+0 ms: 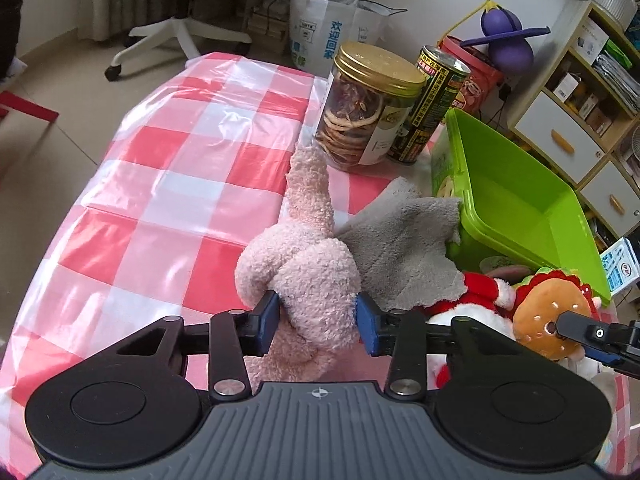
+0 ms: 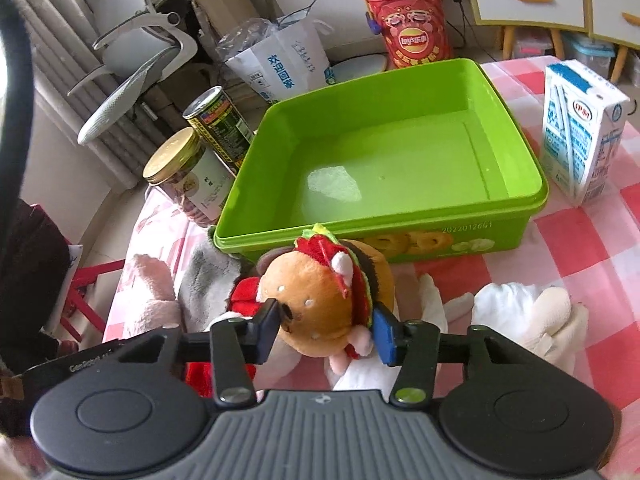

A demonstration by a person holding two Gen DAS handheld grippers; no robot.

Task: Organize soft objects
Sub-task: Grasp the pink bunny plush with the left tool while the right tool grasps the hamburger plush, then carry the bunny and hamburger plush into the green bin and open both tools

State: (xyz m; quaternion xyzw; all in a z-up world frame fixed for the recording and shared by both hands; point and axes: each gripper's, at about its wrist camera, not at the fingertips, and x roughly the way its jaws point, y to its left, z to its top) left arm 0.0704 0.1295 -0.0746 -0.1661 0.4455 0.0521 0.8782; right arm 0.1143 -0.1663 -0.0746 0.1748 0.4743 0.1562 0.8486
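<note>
Two grippers are both loaded; your left gripper (image 1: 316,322) pinches the knotted pink fleece plush toy (image 1: 308,264) between its blue pads, low over the pink-and-white checked tablecloth (image 1: 168,168); your right gripper (image 2: 326,330) clamps the tan hamburger-shaped plush (image 2: 320,300) just in front of the empty lime-green plastic bin (image 2: 400,160); a grey fleece cloth (image 1: 400,248) lies beside the bin's near corner.

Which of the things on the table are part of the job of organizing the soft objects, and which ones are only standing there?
Part of the job:
pink plush, in the left gripper
burger plush, in the right gripper
grey cloth
red Santa plush
white plush
green bin, nothing inside

Only standing there:
jar with gold lid
black-and-yellow can
milk carton
</note>
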